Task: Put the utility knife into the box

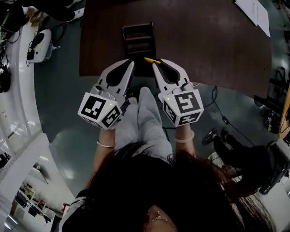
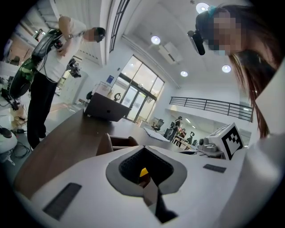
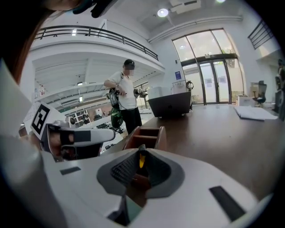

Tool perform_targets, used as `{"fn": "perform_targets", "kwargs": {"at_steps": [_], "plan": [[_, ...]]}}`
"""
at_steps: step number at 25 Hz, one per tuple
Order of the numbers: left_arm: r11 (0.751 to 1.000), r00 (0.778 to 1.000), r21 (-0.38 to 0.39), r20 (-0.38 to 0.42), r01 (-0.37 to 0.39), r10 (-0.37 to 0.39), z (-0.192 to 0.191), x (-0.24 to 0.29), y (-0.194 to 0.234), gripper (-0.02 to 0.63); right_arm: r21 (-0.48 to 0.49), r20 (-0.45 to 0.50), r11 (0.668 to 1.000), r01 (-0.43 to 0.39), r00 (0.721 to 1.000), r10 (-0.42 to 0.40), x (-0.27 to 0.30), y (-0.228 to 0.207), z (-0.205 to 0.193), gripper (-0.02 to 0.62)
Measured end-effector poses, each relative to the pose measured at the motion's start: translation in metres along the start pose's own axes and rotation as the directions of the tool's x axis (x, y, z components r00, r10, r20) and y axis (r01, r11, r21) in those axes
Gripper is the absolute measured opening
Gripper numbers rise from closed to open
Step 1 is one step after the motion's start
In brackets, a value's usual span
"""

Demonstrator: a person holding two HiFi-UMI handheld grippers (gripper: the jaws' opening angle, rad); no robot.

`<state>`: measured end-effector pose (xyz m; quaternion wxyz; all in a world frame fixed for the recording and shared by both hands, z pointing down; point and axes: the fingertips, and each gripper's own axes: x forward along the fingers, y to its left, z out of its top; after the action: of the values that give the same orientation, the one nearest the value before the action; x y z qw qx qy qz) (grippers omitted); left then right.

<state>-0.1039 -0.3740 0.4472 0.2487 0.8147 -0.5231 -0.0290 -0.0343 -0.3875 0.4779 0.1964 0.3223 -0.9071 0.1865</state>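
Observation:
The yellow utility knife [image 1: 151, 59] hangs level over the dark table's front edge, with my right gripper [image 1: 156, 64] shut on it. In the right gripper view the knife [image 3: 141, 160] is a thin yellow sliver pinched at the jaw tips [image 3: 141, 149]. My left gripper [image 1: 131, 62] is just left of the knife, jaws together and apparently apart from it. A yellow spot [image 2: 143, 171] shows through the hollow of the left gripper [image 2: 144, 149]. The brown wooden box [image 1: 138, 38] stands on the table just beyond both grippers, open side up [image 3: 144, 136] [image 2: 116, 143].
A closed laptop [image 2: 106, 108] [image 3: 171, 103] rests far back on the table [image 1: 204, 41], and papers [image 1: 256, 11] lie at its far right corner. A person [image 3: 127, 100] stands beyond the table's left end. My knees are below the grippers, and cables lie on the floor to the right.

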Motion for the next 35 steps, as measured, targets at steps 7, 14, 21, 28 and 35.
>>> {"fn": "perform_targets", "kwargs": {"at_steps": [7,14,21,28,35], "plan": [[1.0,1.0,-0.017,-0.027,-0.008,0.007,-0.012,0.005,0.008,0.001,-0.029,-0.036,0.999,-0.014,0.999,0.013,0.02,-0.002,-0.02,0.051],[0.999,0.999,-0.026,-0.034,-0.019,0.018,-0.017,0.003,0.013,0.001,-0.041,-0.071,0.999,-0.031,0.997,0.028,0.028,0.003,-0.034,0.052],[1.0,0.999,-0.026,-0.045,-0.017,0.016,-0.021,0.001,0.011,0.0,-0.025,-0.037,0.999,-0.04,0.999,0.039,0.025,0.003,-0.03,0.061],[1.0,1.0,-0.003,-0.023,-0.003,0.003,-0.003,-0.002,0.002,0.0,-0.045,0.033,0.999,-0.009,0.999,0.01,0.007,0.003,0.003,0.06],[0.998,0.999,0.057,0.03,0.027,-0.029,0.041,-0.01,-0.02,0.0,-0.065,0.124,0.998,-0.014,0.992,0.022,-0.019,0.013,0.051,0.04]]}}
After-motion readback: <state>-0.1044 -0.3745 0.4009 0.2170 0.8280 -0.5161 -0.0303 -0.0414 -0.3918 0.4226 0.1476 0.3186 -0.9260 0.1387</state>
